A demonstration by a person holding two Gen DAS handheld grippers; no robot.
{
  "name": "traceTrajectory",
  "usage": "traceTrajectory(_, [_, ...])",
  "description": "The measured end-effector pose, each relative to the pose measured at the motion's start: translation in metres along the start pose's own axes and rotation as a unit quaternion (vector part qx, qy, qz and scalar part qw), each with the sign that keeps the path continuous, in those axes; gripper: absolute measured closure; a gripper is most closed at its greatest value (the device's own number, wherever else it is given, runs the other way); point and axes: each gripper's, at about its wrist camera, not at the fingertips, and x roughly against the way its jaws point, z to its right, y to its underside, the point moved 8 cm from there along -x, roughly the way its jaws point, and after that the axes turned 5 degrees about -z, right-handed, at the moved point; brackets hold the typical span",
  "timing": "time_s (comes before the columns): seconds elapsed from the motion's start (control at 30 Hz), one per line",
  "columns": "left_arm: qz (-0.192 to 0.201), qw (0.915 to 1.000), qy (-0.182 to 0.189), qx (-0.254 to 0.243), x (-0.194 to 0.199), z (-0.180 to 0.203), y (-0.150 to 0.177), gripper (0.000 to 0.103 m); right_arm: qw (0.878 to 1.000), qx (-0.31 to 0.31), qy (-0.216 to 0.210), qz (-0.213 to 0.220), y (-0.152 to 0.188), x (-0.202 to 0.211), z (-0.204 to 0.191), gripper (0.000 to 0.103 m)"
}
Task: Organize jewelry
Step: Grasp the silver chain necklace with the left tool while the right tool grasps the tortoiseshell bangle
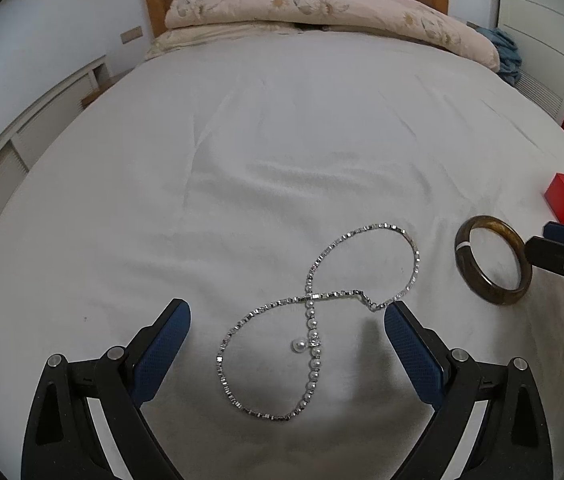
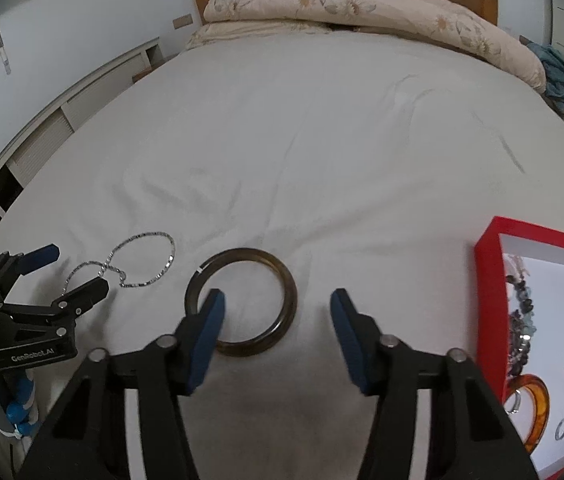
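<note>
My left claw (image 1: 286, 312) hangs spread wide over the silver necklace (image 1: 314, 320), which lies in a figure-eight on the white bed (image 1: 282, 140) at lower centre of the left view, untouched by either pad. My right claw (image 2: 277, 304) is parted too, gripping nothing; its left pad sits in front of the near rim of the brown bangle (image 2: 241, 300), low in the middle of the right view. At that frame's right edge stands the red box (image 2: 490, 304), holding other jewellery.
</note>
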Motion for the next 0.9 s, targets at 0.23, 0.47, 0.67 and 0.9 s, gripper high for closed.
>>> traceTrajectory(0.23, [-0.023,0.9994,0.023,0.015,-0.019,-0.007,0.006,0.007,1.000,0.004,0.003,-0.024,0.003,-0.020,0.000,0.064])
traceTrajectory(0.47, [-0.024,0.9986,0.039,0.027,-0.030,-0.012,0.003,0.007,0.999,0.016,0.009,-0.028,0.004,-0.031,-0.005,0.064])
traceTrajectory(0.67, [-0.019,0.9989,0.042,0.011,-0.028,-0.005,0.002,0.021,0.999,0.033,0.019,-0.020,0.002,-0.034,-0.005,0.070])
traceTrajectory(0.9, [-0.013,0.9980,0.051,-0.036,-0.019,0.018,0.002,0.065,0.998,0.062,0.021,-0.015,-0.007,-0.043,-0.015,0.092])
